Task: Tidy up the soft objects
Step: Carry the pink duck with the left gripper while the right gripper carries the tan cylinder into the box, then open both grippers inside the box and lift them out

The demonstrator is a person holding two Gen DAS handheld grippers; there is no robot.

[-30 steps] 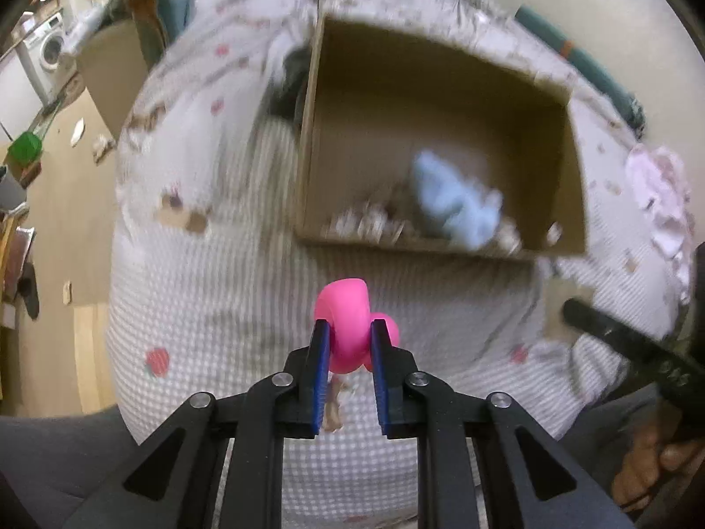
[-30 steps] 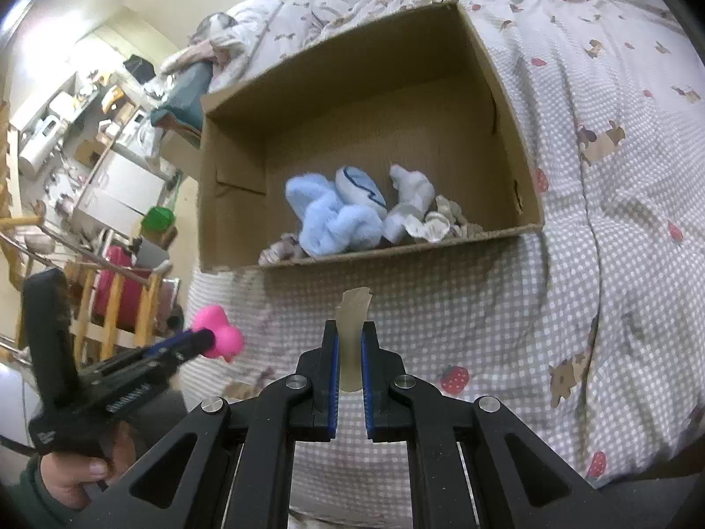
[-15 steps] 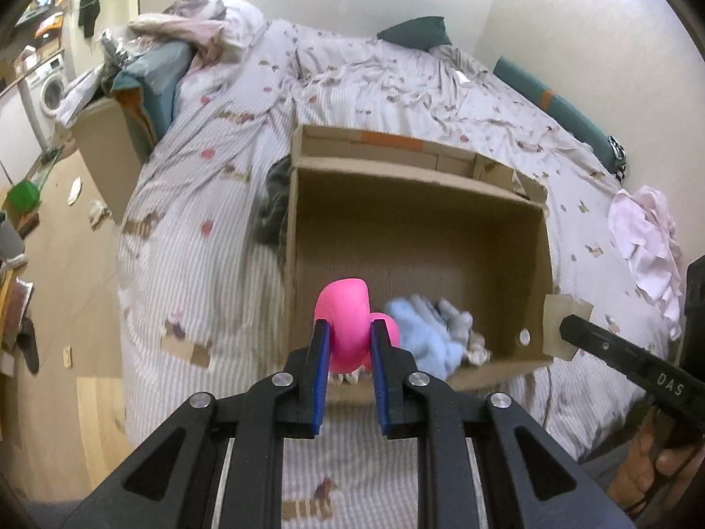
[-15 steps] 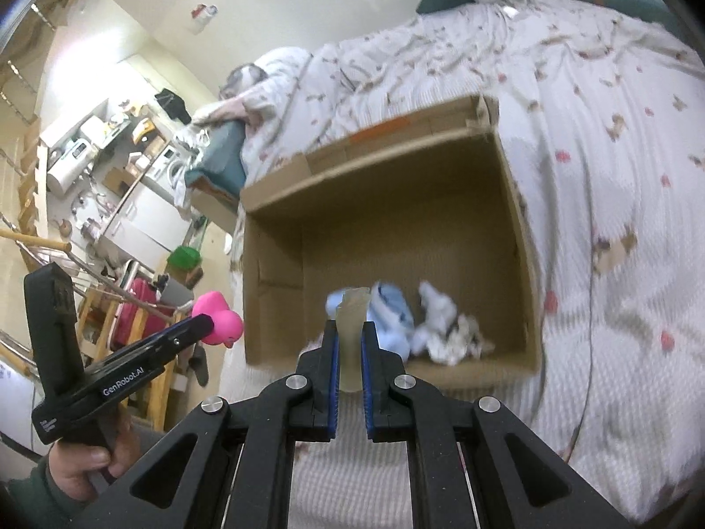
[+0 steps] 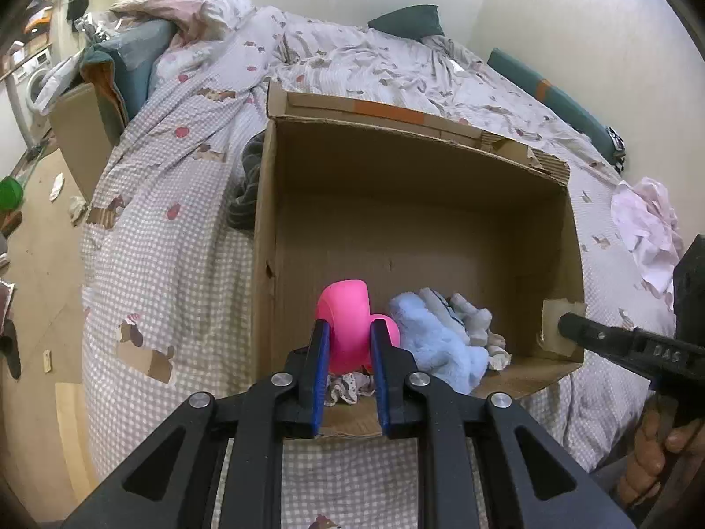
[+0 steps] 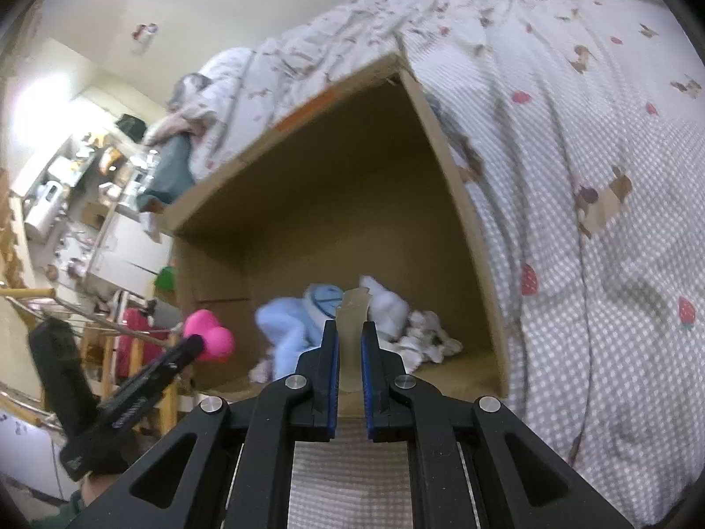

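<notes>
Both hand-held grippers had been carried closer to the cardboard box (image 5: 440,203) on the bed (image 5: 176,203). The left hand-held gripper (image 5: 349,335) was clenched on a pink toy (image 5: 346,322), the right hand-held gripper (image 6: 350,339) on a beige piece (image 6: 351,308), both near the box's 6 o'clock rim; early release risked spills.

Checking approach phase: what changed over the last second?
Both grippers advanced toward the cardboard box, now over its near edge. Left gripper still clamps the pink toy; right gripper still clamps the beige piece. Blue plush unmoved inside.
</notes>
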